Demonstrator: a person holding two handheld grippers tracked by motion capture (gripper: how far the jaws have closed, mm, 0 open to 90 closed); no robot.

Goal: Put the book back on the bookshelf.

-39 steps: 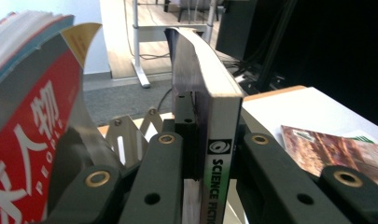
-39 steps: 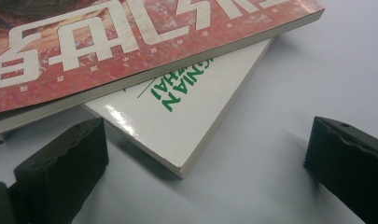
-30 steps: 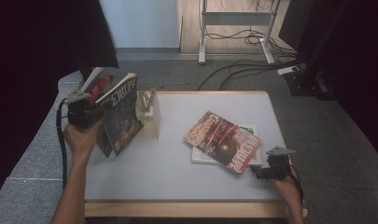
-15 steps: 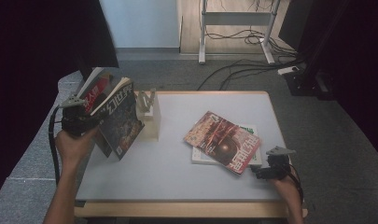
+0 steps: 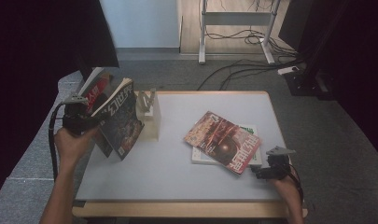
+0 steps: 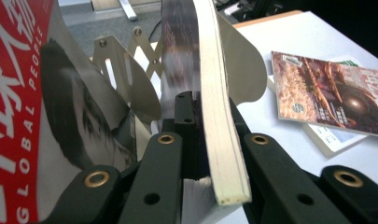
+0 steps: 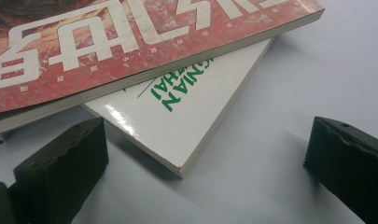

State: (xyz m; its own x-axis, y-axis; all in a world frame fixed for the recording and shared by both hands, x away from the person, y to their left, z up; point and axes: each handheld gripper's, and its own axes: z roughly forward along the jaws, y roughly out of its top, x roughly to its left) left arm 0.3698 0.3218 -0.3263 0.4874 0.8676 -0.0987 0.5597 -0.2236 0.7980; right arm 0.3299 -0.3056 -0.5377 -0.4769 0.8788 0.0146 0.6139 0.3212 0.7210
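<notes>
Jaws of the left gripper (image 5: 91, 122) clamp a dark magazine (image 5: 119, 122) beside the metal bookstand (image 5: 148, 114) — right gripper (image 7: 205, 154) gapes, empty, on the worktop (image 5: 177, 163).

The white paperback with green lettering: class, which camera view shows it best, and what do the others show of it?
The right gripper view: the white paperback with green lettering is close, its corner and letters sharp. The high view shows slivers beneath the red magazine; the left gripper view shows an edge.
</notes>
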